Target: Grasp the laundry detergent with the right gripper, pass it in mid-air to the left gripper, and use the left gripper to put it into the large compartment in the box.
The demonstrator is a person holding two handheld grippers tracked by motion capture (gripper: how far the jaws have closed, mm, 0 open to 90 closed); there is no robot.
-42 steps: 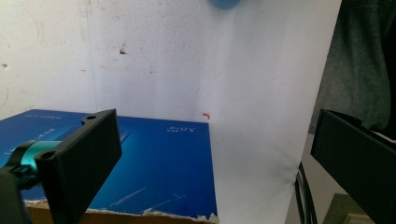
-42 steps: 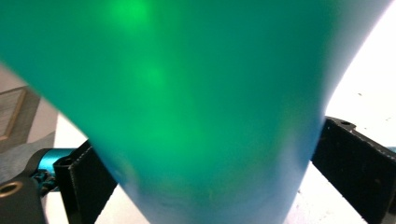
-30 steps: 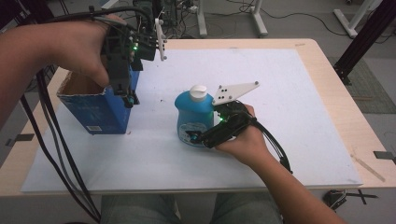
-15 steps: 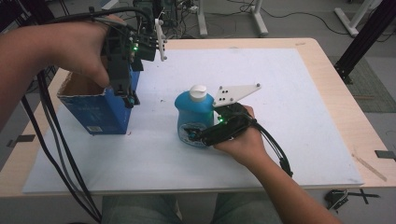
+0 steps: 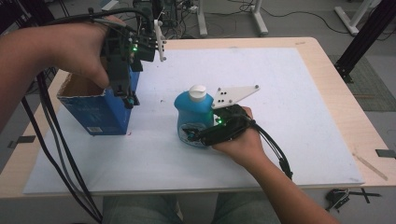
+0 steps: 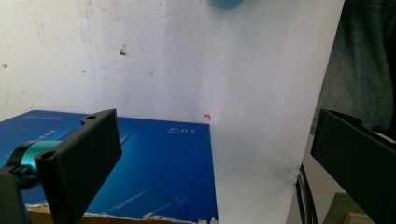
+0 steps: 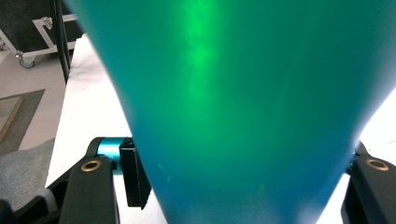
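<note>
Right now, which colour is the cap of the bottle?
White. The cap tops the blue bottle held by the right gripper; the high view shows it best.

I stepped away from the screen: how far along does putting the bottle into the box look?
Done: right gripper has closed on the blue bottle. In hand: bottle is standing on the white sheet; left gripper, jaws open, sits at the blue box rim. Left: lifting and boxing, probably.

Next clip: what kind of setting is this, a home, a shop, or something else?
Most likely a lab or recording workspace, not a home. A wooden table covered with white paper sits among metal stand legs and loose floor cables, and the person's left gripper and right gripper trail cables.
</note>
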